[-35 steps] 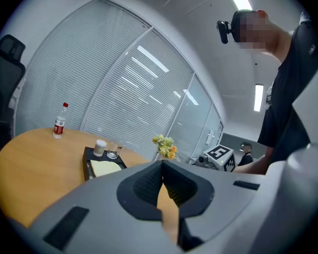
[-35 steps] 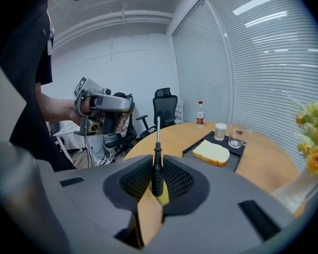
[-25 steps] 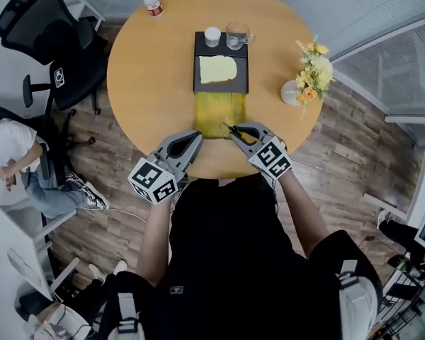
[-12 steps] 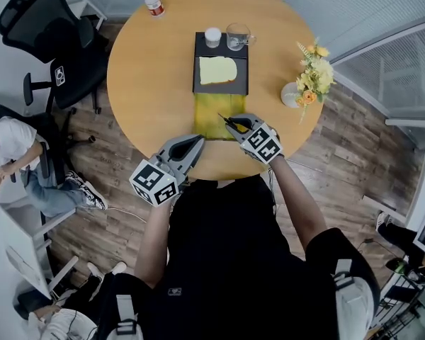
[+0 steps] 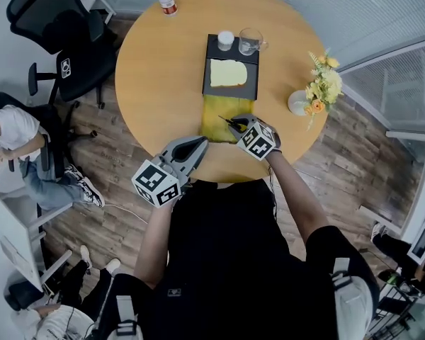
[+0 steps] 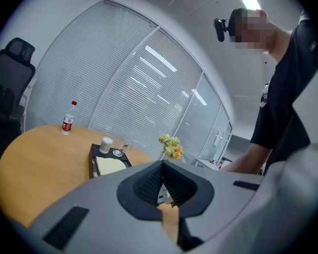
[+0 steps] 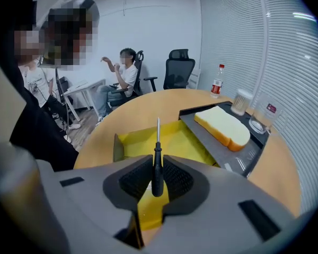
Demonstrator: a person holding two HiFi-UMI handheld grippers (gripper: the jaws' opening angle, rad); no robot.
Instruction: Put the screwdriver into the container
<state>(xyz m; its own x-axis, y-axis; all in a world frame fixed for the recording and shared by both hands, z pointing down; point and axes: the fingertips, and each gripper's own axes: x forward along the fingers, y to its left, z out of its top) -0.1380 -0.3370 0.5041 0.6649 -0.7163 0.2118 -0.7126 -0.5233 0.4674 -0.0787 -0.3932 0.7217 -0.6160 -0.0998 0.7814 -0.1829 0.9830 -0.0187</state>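
Right gripper view: right claw [image 7: 157, 164] gripped the screwdriver [image 7: 157, 151] above the yellow container [image 7: 181, 139]; release not yet done. Left claw [image 6: 162, 186] pinched together, empty, just beside the container.

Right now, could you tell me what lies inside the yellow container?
Inside the yellow container only bare floor shows; the screwdriver, clamped in the right gripper, hangs above it. That gripper covers the near end.

The screwdriver [image 7: 157, 168] is black, the container [image 7: 175, 139] yellow, the tray [image 7: 243, 159] black.

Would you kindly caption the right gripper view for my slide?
Right gripper holds the screwdriver, tip forward, over the yellow container.
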